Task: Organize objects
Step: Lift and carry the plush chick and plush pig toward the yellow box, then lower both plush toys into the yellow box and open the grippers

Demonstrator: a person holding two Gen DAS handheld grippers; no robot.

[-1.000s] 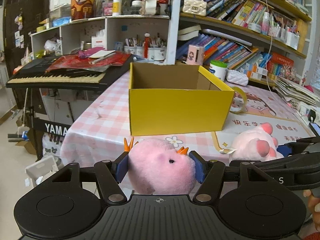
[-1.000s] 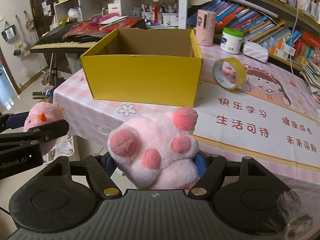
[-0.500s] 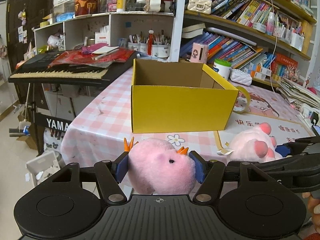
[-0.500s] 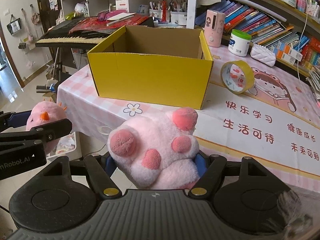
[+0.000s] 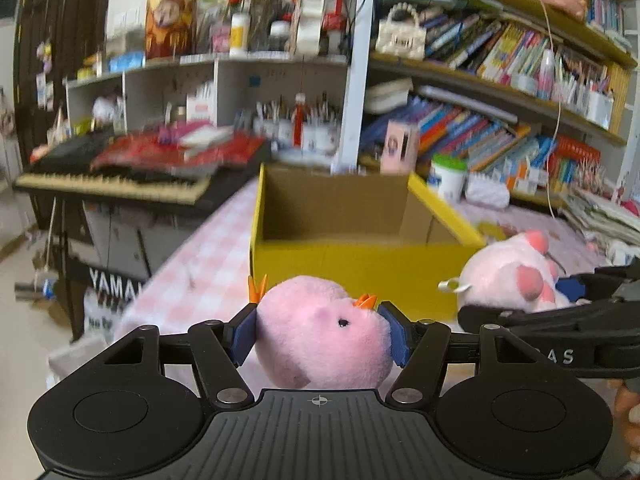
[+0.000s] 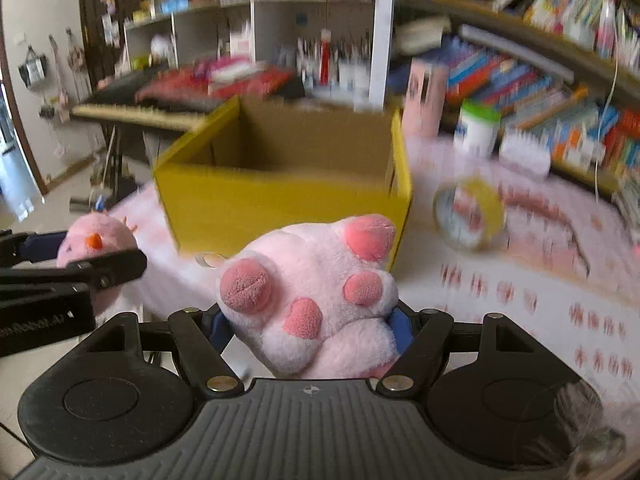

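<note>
- Left claw (image 5: 318, 330) clamped on pink chick plush (image 5: 322, 332); it's held in the air in front of the yellow box (image 5: 360, 268), not yet over the opening.
- Right claw (image 6: 308, 330) clamped on pink paw plush (image 6: 308, 292), also short of the box, near its front right corner.
- Risk: both claws close side by side; heading for the same opening, they could bump.
- Risk: soft plush squashes, so it may slip out or catch the box's front wall and drop on the surface (image 6: 520, 300).
- Risk: a shoved box could hit the tape roll (image 6: 470, 218) beside it.
- Hard to see: background motion-blurred; box floor hidden; right claw's pads mostly buried under plush.
</note>
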